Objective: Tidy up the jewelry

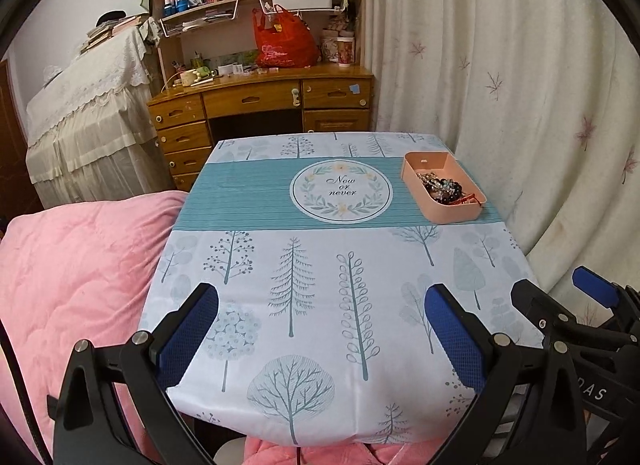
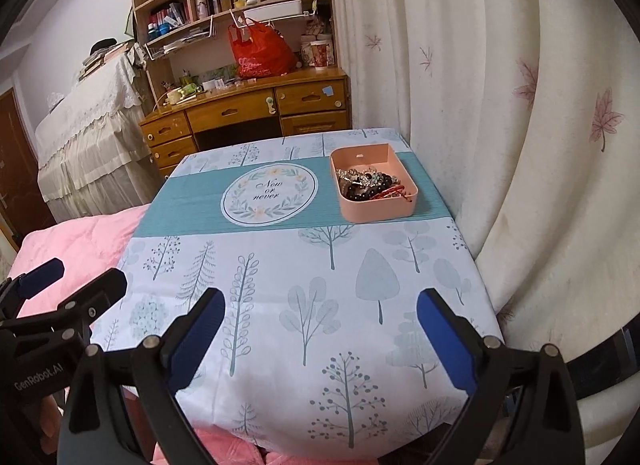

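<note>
The jewelry (image 2: 370,185) lies in a heap inside a pink tray (image 2: 376,217): dark beaded bracelets, pale and silvery pieces, and red cord items, tangled together so that separate pieces cannot be counted. The heap fills the near part of the tray; the far part shows bare pink floor. In the left wrist view the same jewelry (image 1: 442,187) sits in the tray (image 1: 452,215) at the far right of the table.

The tray rests on the teal band of the tablecloth (image 2: 280,305), just beside a round "Now or never" emblem (image 2: 269,195) at the centre of the cloth. The rest of the cloth is pale with printed trees.

The right gripper (image 2: 320,305) hovers over the near edge of the table, its 2 blue-padded jaws spread wide with nothing between them. The left gripper (image 1: 320,301) hovers likewise at the near edge, jaws wide and holding nothing. Both are well apart from the tray.

A pink quilt (image 1: 72,273) lies left of the table, a cream curtain (image 2: 500,105) hangs to the right, and a wooden desk (image 1: 260,97) with shelves and a red bag (image 1: 282,41) stands behind.
</note>
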Tool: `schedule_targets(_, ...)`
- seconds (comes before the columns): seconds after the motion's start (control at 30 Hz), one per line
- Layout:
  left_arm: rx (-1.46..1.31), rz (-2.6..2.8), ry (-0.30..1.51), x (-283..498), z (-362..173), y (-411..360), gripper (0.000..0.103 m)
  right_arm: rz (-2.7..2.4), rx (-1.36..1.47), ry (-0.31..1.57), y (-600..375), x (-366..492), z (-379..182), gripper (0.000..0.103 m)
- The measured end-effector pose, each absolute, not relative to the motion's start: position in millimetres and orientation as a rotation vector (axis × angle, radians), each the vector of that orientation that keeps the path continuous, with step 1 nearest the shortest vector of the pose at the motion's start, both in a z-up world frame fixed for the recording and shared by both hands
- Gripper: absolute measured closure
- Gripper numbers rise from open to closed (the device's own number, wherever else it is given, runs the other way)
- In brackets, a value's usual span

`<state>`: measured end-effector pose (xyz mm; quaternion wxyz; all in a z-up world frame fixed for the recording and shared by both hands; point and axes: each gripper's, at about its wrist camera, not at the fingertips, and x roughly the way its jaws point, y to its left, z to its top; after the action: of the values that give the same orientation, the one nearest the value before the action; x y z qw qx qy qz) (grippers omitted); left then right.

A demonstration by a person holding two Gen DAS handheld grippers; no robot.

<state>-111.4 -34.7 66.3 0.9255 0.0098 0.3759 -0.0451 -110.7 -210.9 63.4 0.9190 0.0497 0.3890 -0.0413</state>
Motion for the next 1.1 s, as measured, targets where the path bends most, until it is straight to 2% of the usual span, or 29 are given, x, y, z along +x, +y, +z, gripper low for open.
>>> schedule_targets(1.1, 0.0, -0.103, 0.715, -153, 76, -39, 0.001, -0.072, 0.087, 0.759, -207, -144, 71, 0.006)
